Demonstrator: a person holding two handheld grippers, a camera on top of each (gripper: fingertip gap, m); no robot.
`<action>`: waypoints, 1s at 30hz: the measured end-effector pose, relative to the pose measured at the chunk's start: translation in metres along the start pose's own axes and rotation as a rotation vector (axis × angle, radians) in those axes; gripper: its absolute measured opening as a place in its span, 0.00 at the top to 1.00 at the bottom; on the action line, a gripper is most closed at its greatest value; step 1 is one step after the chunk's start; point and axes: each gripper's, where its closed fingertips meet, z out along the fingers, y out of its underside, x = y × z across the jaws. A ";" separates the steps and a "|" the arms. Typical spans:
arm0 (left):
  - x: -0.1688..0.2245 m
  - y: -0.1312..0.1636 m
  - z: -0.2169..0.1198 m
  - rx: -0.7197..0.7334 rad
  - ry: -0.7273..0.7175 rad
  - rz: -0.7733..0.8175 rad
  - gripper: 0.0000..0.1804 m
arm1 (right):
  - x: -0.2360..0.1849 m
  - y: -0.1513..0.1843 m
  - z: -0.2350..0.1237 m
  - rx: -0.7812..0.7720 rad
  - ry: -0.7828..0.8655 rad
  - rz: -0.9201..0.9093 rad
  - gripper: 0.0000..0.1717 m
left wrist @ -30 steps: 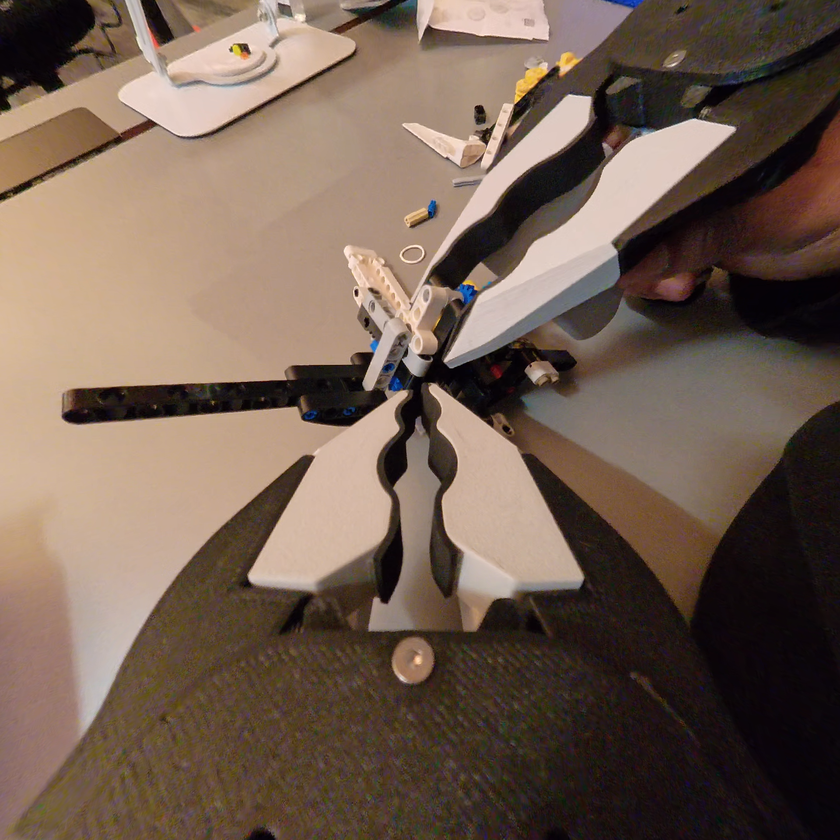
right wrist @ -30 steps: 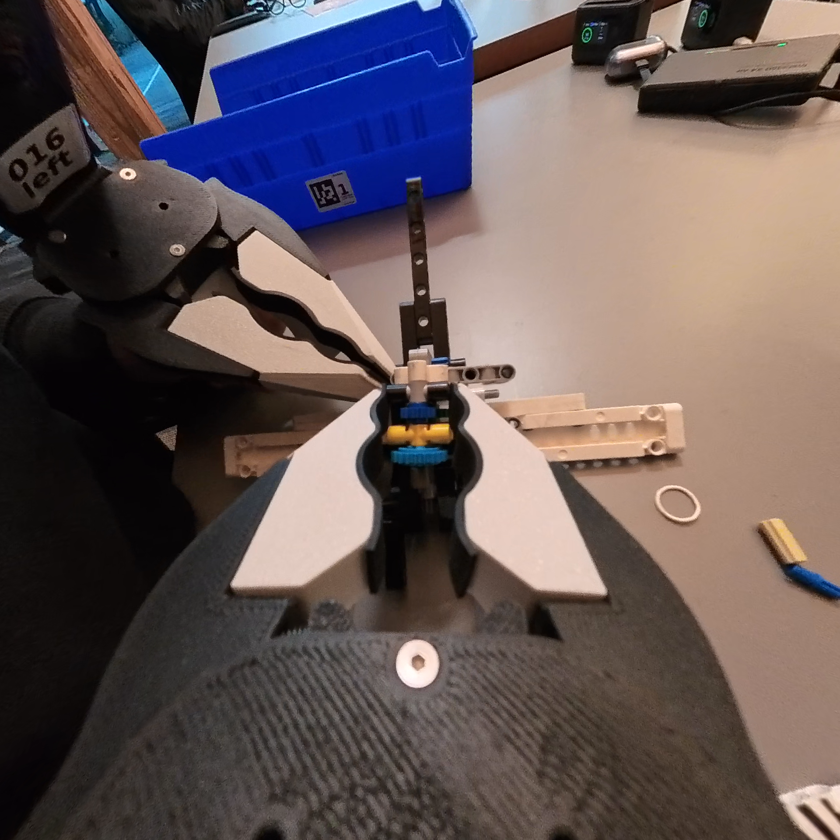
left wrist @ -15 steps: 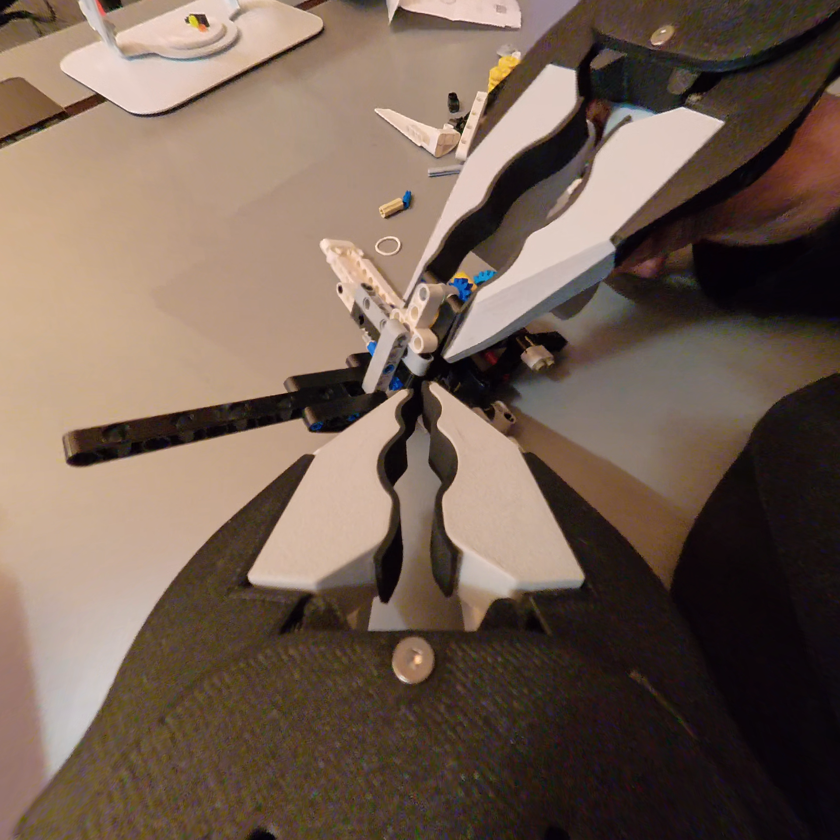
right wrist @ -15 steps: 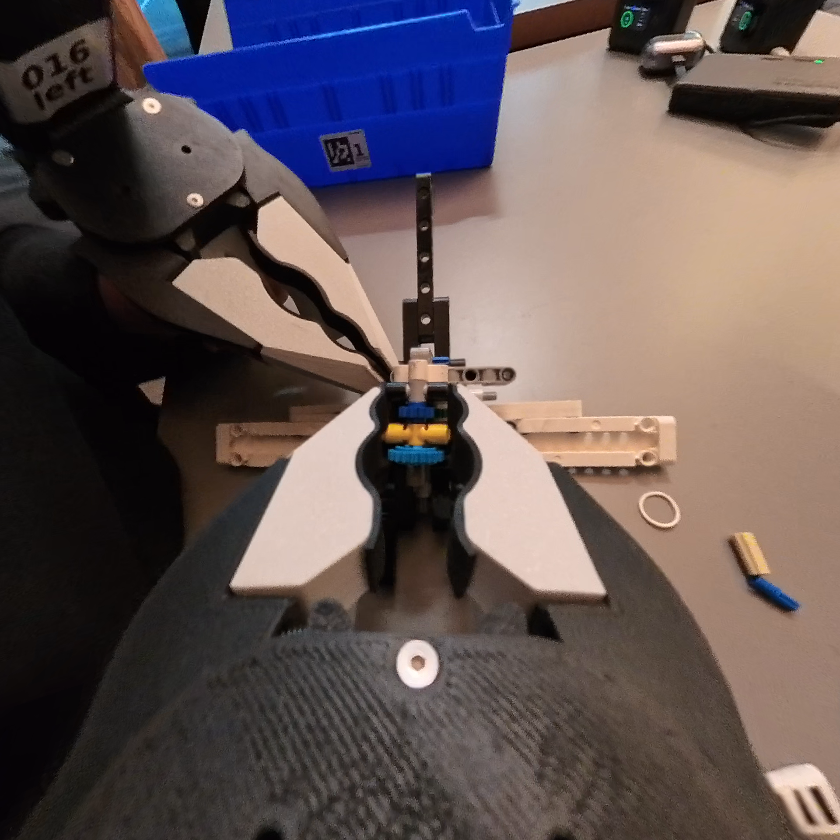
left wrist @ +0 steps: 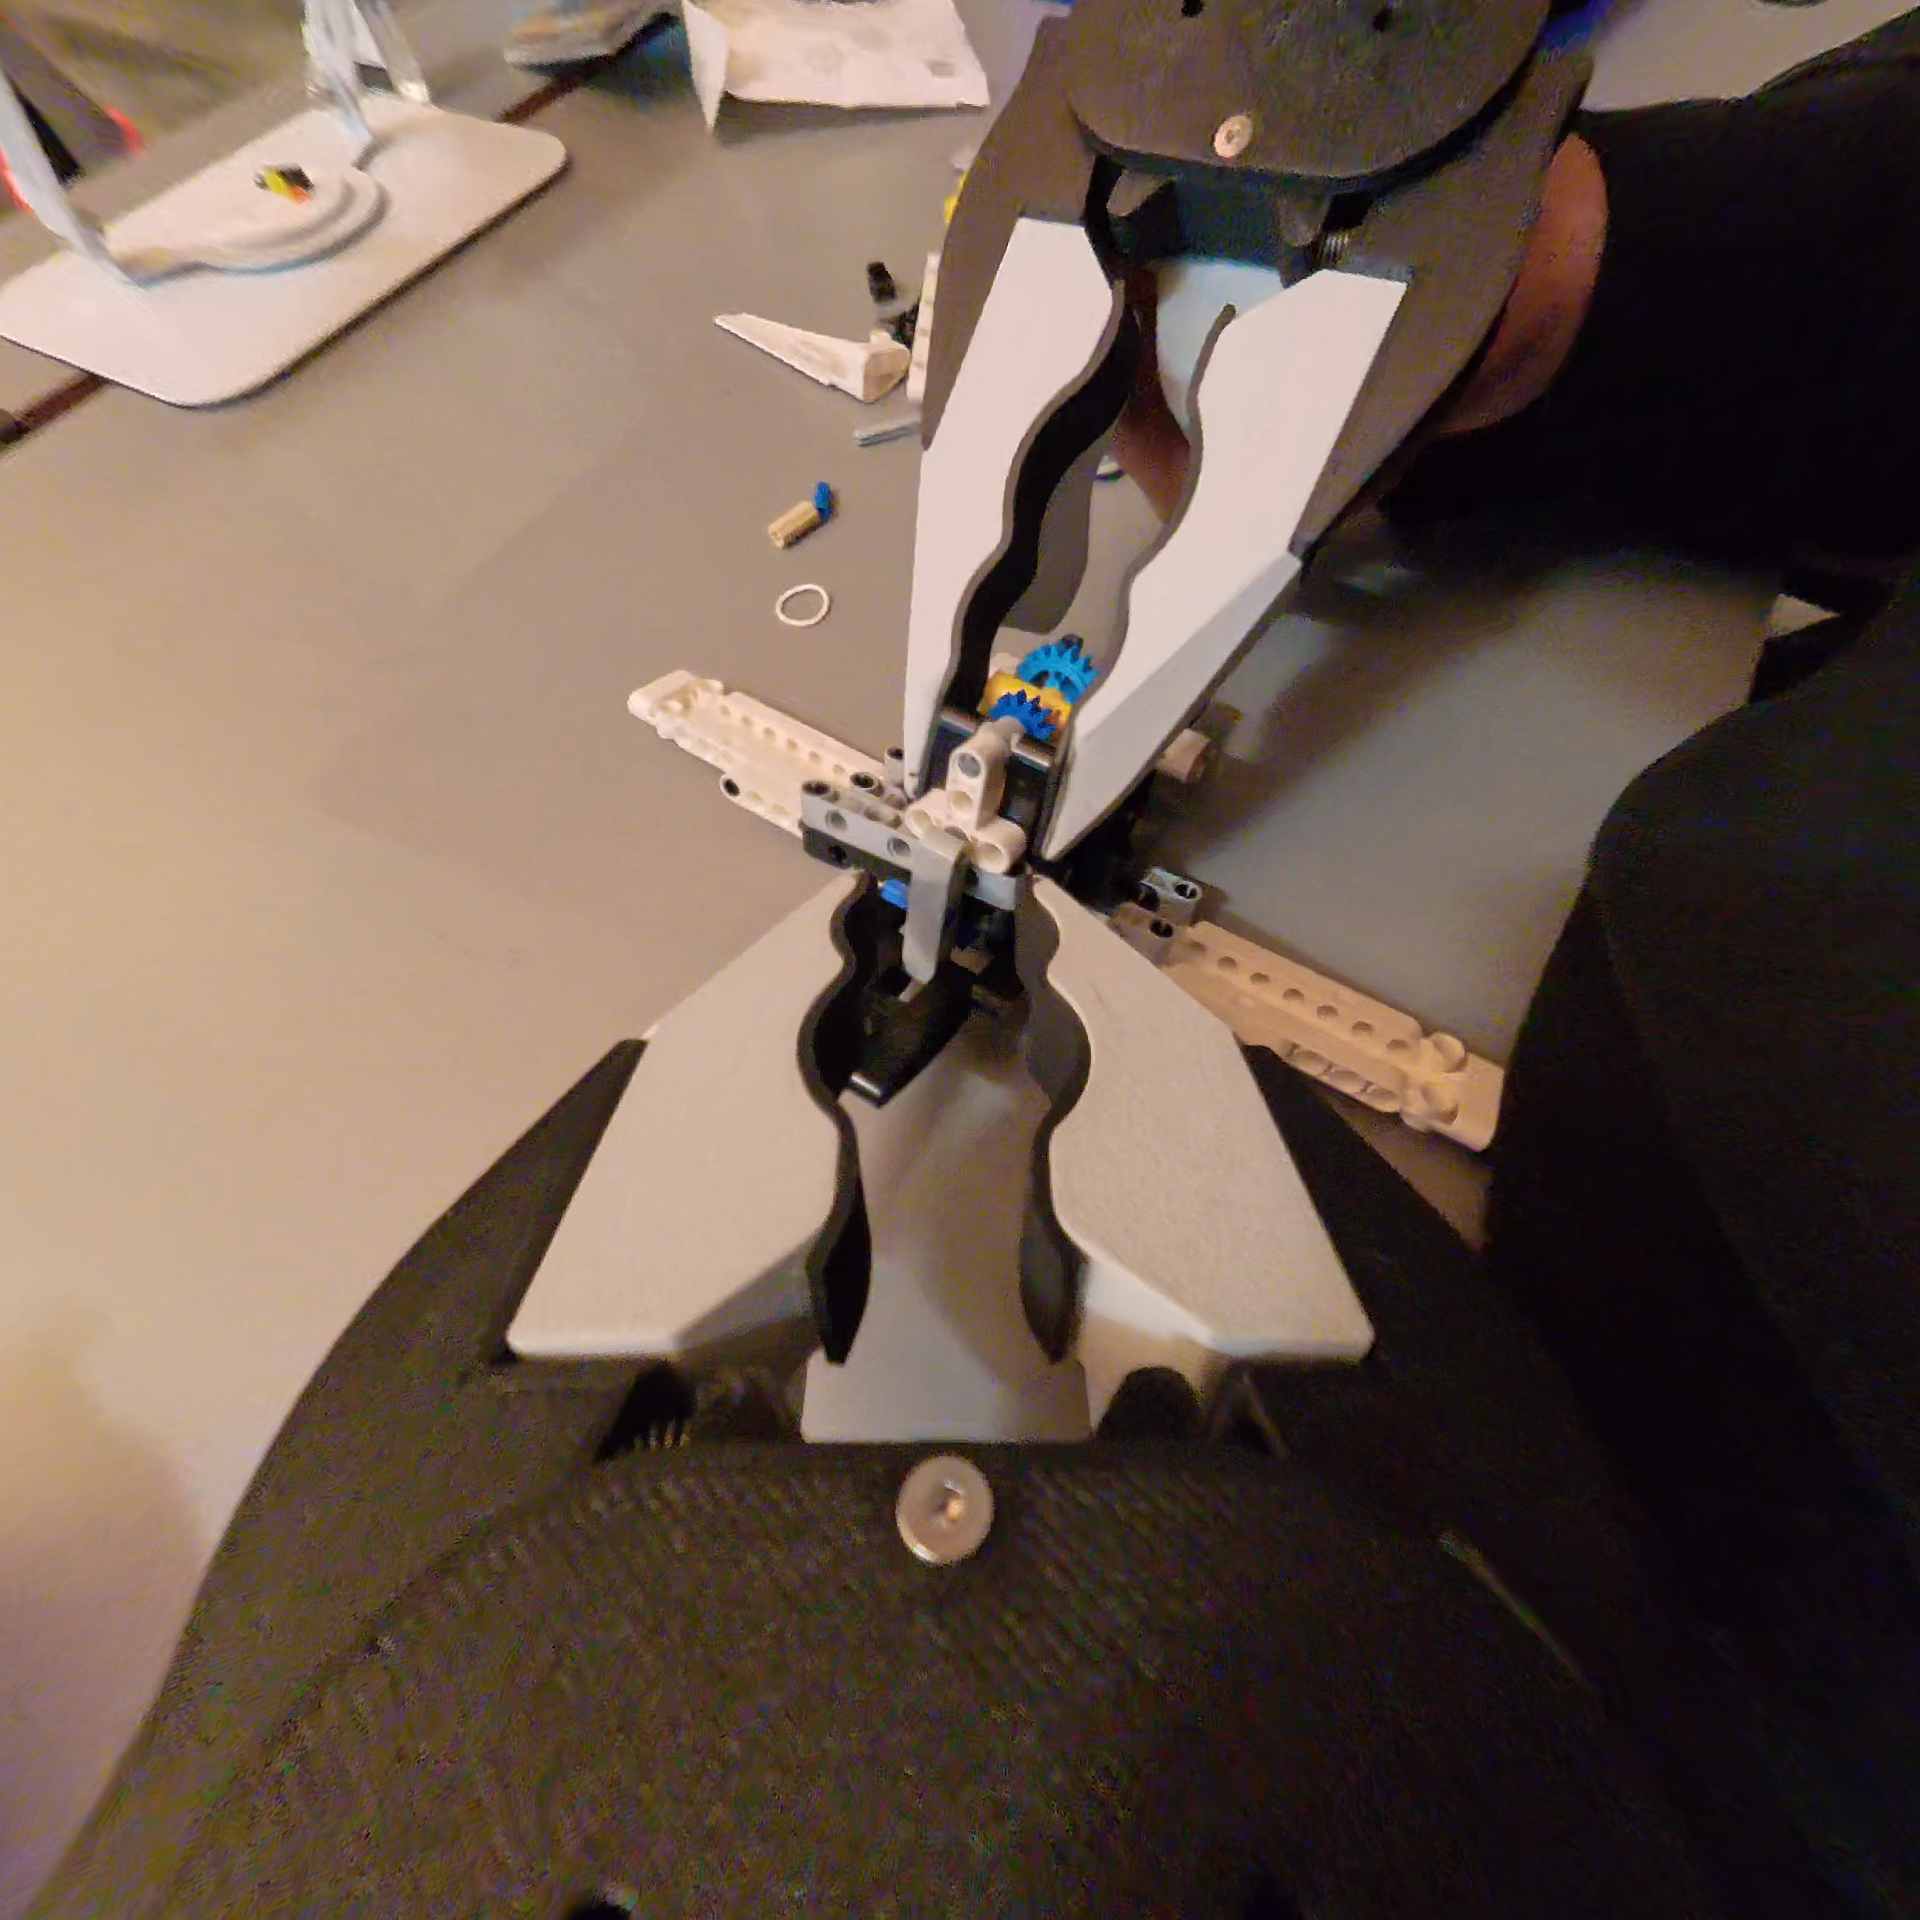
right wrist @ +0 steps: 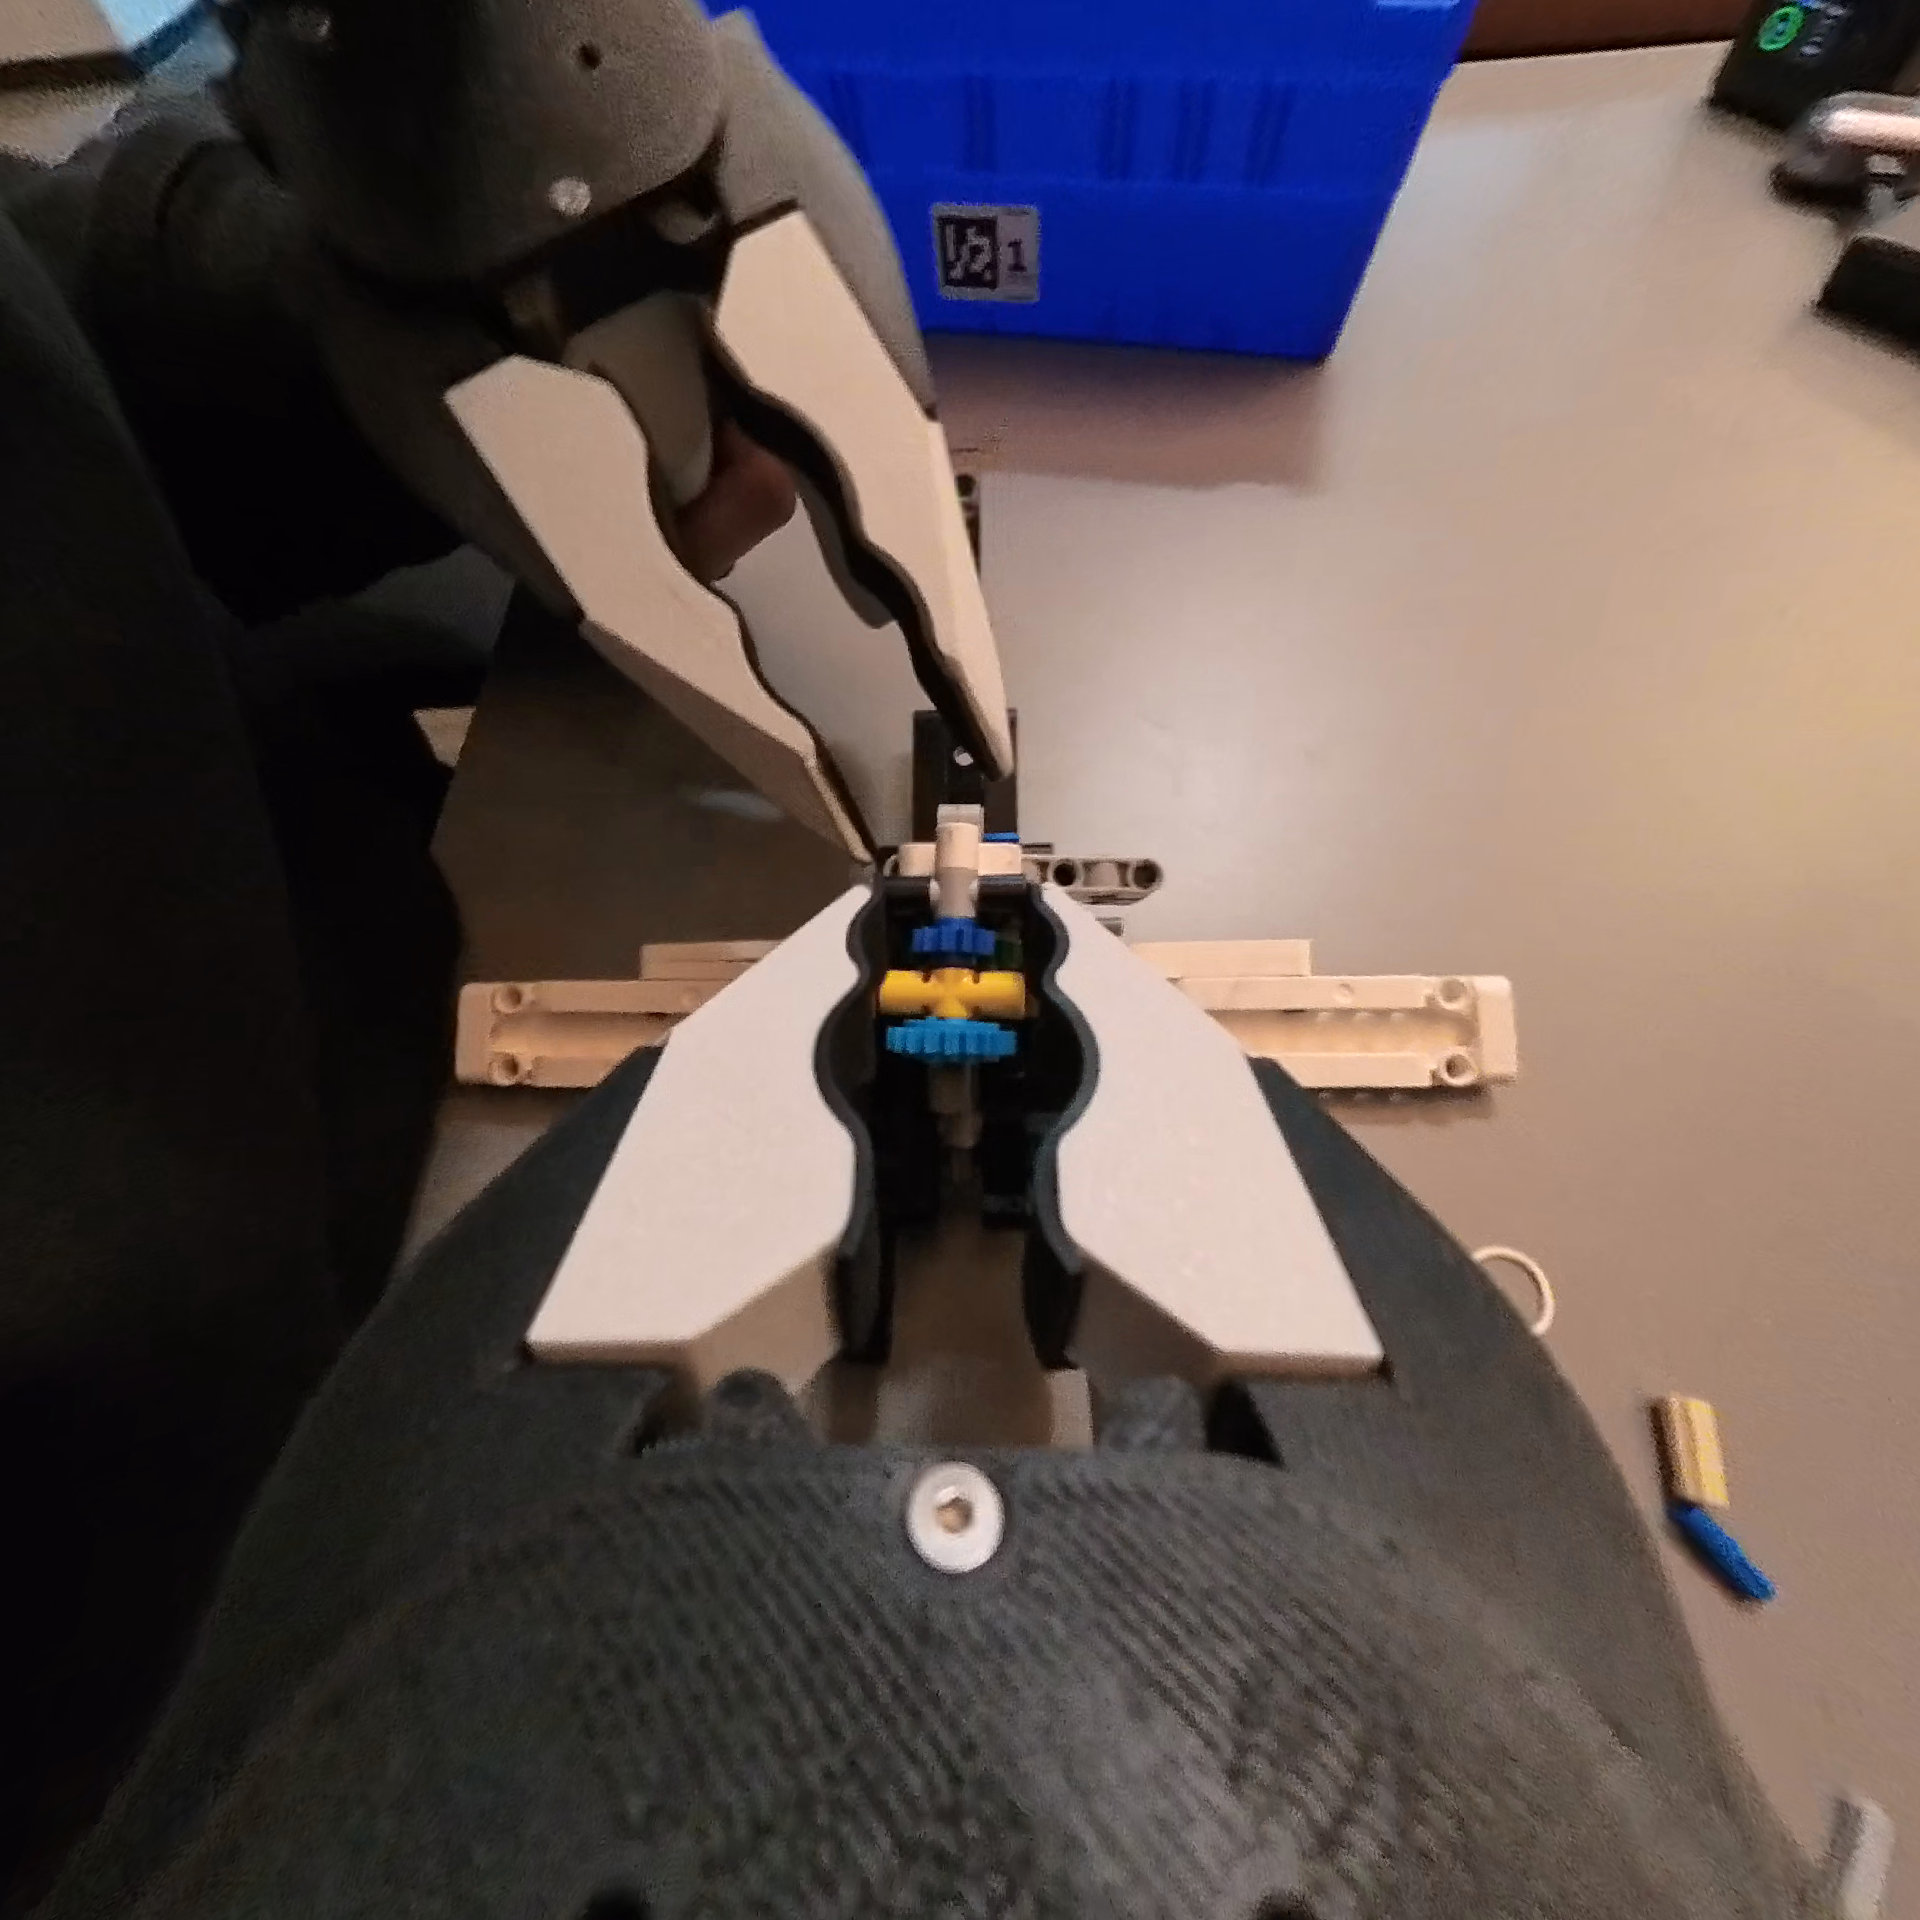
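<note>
1. Right gripper (right wrist: 956,894): jaws narrow, pads pressed on the black frame of a brick-built model (left wrist: 961,800) (blue gears, yellow hub between the fingers).
2. Left gripper (left wrist: 940,883): jaws parted, straddling the model's black beam, no pad pressing it.
3. Model rests mid-table (left wrist: 364,727); white ring (left wrist: 803,604) nearby, blue bin (right wrist: 1143,177) beyond.

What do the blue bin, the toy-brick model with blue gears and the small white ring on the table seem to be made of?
The blue ribbed bin: rigid moulded plastic, slight sheen, going by its even ribs. The black, white and grey toy-brick model with blue gears: hard glossy plastic, with crisp pin holes and gear teeth. The small white ring: probably rubber or soft plastic, since it is thin and lies flat; too small to be sure.
</note>
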 end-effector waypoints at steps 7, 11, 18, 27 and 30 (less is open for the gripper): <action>0.003 0.004 -0.007 -0.078 0.110 -0.084 0.86 | -0.010 0.000 0.004 -0.038 -0.092 -0.047 0.87; 0.001 0.017 -0.005 -0.158 0.092 -0.055 0.90 | -0.011 -0.002 0.007 -0.035 -0.101 -0.049 0.86; 0.003 0.024 0.002 -0.195 0.121 -0.049 0.95 | -0.011 -0.002 0.008 -0.011 -0.115 -0.019 0.86; 0.002 0.023 0.003 -0.159 0.097 -0.008 0.97 | -0.010 -0.003 0.008 -0.007 -0.124 0.000 0.86; -0.001 0.024 0.004 -0.178 0.056 0.027 0.97 | -0.009 -0.003 0.008 -0.007 -0.107 0.005 0.86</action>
